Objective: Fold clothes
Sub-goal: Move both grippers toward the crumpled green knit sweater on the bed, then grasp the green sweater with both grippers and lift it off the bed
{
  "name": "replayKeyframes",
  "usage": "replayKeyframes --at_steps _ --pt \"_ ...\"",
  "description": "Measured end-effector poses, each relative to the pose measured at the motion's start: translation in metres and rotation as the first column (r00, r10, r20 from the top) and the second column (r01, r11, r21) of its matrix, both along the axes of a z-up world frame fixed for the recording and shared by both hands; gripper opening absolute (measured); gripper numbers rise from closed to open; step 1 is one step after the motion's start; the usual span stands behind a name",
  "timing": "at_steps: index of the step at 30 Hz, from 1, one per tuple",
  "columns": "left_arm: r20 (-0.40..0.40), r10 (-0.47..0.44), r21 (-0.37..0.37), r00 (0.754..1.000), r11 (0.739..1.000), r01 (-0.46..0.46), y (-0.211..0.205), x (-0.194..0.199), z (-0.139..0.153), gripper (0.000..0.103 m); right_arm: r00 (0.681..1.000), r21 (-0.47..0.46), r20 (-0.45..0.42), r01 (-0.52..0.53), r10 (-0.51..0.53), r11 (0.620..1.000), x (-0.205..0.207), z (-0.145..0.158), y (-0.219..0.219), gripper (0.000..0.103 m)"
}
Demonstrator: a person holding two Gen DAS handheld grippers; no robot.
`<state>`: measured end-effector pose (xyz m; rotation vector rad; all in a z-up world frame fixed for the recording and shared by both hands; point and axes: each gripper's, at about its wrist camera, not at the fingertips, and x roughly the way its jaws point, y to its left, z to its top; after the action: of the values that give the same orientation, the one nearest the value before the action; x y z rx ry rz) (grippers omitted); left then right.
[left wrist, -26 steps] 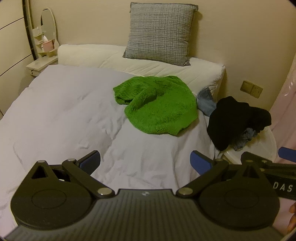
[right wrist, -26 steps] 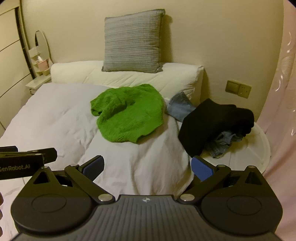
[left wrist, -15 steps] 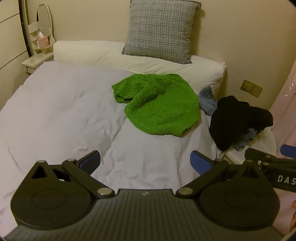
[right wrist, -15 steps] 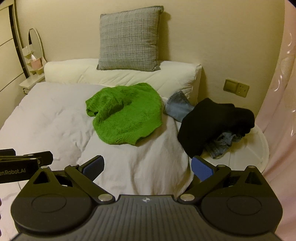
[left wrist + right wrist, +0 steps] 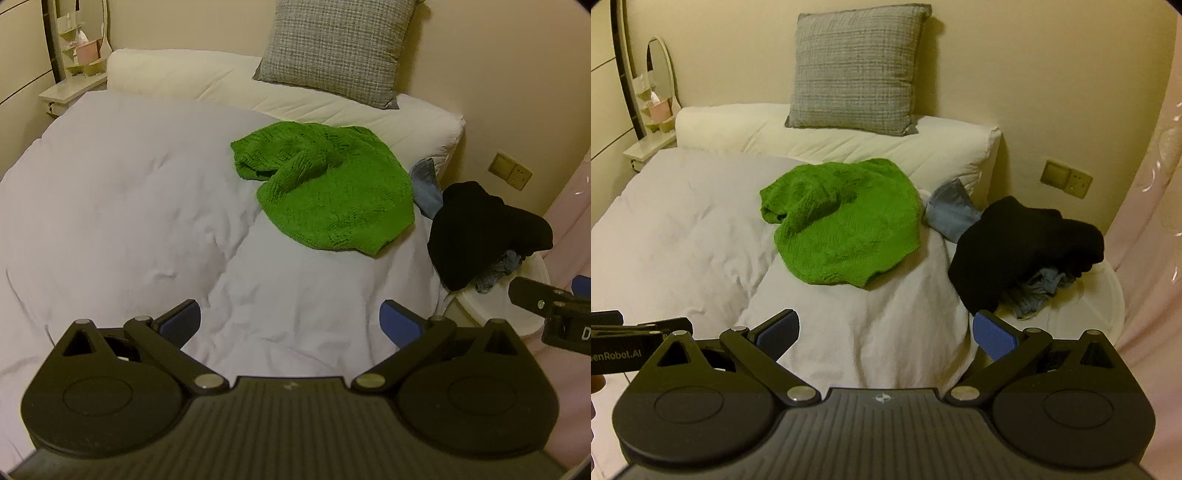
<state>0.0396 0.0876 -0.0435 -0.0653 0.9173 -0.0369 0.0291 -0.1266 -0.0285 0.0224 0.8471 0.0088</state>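
You see a bright green knit sweater (image 5: 332, 192), black garment (image 5: 476, 225), grey checked cushion (image 5: 336, 48), white duvet (image 5: 122, 192).

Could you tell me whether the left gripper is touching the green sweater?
Apart: in the left wrist view, bare white duvet separates the open left gripper from the green sweater.

Both views push in toward the bed: the green sweater (image 5: 332, 192) sits larger and closer, and the grey cushion (image 5: 855, 70) slides up-frame.
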Motion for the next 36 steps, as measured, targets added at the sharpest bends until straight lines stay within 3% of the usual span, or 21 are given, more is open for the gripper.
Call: replayKeyframes --at_steps 14,24,30,36 --pt "-0.005 -0.018 -0.001 1.0 1.0 0.018 0.004 0.004 -0.003 0.102 0.999 -0.011 -0.024 -0.02 0.02 1.0 0.01 -0.006 0.012 0.103" --pt "-0.118 0.003 -0.035 0.993 0.999 -0.008 -0.002 0.028 -0.037 0.102 0.993 -0.002 -0.102 -0.053 0.053 0.999 0.038 -0.044 0.0 0.103" --pt "-0.162 0.09 -0.025 0.983 0.995 -0.096 -0.014 0.064 -0.068 0.102 0.985 0.037 -0.154 -0.077 0.081 0.996 0.083 -0.074 -0.021 0.103" --pt "-0.243 0.077 -0.031 0.967 0.996 -0.087 -0.035 0.13 -0.108 0.102 0.962 0.044 -0.236 -0.13 0.136 0.991 0.162 -0.12 -0.039 0.103"
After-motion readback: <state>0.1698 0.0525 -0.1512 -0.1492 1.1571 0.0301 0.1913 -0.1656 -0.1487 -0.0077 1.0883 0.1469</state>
